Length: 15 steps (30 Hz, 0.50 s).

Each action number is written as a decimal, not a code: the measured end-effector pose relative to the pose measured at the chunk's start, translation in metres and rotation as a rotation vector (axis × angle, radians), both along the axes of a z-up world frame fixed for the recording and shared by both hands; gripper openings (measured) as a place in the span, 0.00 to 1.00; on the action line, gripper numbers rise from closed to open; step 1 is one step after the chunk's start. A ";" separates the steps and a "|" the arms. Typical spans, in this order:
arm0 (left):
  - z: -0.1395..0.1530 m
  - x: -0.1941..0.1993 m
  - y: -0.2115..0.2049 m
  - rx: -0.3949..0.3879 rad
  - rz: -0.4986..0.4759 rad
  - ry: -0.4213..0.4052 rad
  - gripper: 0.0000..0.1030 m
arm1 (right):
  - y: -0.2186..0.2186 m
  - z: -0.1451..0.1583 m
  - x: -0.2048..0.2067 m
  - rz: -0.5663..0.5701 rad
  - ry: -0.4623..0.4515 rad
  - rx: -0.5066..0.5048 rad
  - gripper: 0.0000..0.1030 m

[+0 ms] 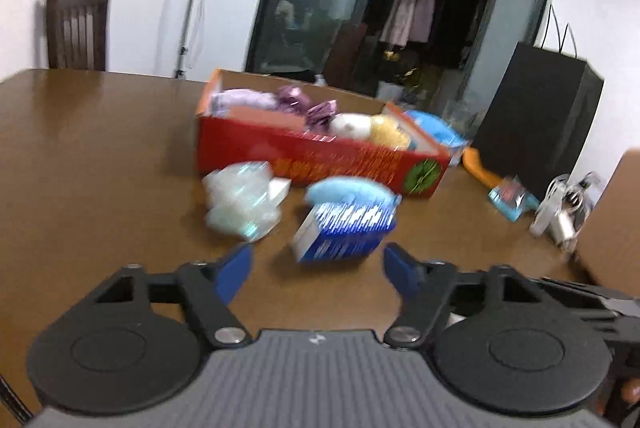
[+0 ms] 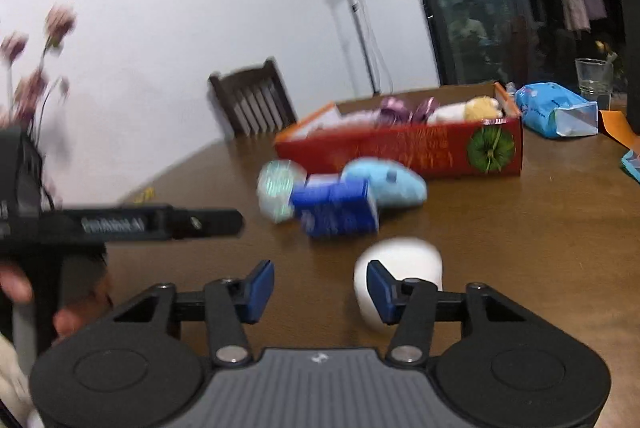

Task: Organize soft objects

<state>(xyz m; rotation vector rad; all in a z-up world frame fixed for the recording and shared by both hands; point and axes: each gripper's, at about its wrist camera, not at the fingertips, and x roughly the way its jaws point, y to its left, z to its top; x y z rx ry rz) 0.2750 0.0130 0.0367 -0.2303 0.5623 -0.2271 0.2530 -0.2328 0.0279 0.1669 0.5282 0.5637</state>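
A red cardboard box on the brown table holds several soft items: lilac cloth, purple bundles, a white and a yellow plush. It also shows in the right wrist view. In front of it lie a clear plastic pack, a blue tissue pack and a light blue plush. My left gripper is open and empty, just short of the tissue pack. My right gripper is open and empty; a white soft object lies by its right finger.
A blue wipes pack and a glass stand right of the box. An orange item, a small blue packet and a cable bundle lie at right. A dark chair stands behind the table. A black cabinet is at right.
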 end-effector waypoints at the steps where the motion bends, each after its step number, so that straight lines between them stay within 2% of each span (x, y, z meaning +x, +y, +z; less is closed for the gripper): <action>1: -0.001 0.013 -0.001 -0.020 -0.007 0.019 0.58 | 0.000 0.004 0.010 -0.020 0.002 0.021 0.49; 4: -0.009 0.042 -0.001 -0.083 -0.017 0.074 0.54 | 0.002 0.008 0.053 -0.048 0.032 0.057 0.49; 5: -0.012 0.048 0.000 -0.108 -0.020 0.084 0.49 | 0.004 0.005 0.069 -0.053 0.068 0.066 0.46; 6: -0.016 0.053 0.002 -0.142 -0.031 0.093 0.43 | 0.006 0.002 0.083 -0.053 0.103 0.085 0.42; 8: -0.024 0.060 0.007 -0.217 -0.048 0.124 0.38 | 0.008 -0.009 0.103 -0.052 0.156 0.144 0.32; 10: -0.025 0.054 0.011 -0.217 -0.031 0.106 0.37 | 0.011 -0.017 0.107 -0.066 0.168 0.195 0.30; 12: -0.024 0.043 0.019 -0.217 -0.029 0.101 0.37 | 0.015 -0.019 0.100 -0.040 0.157 0.194 0.26; 15: -0.021 0.006 0.029 -0.234 -0.084 0.095 0.37 | 0.016 -0.015 0.073 0.034 0.170 0.172 0.25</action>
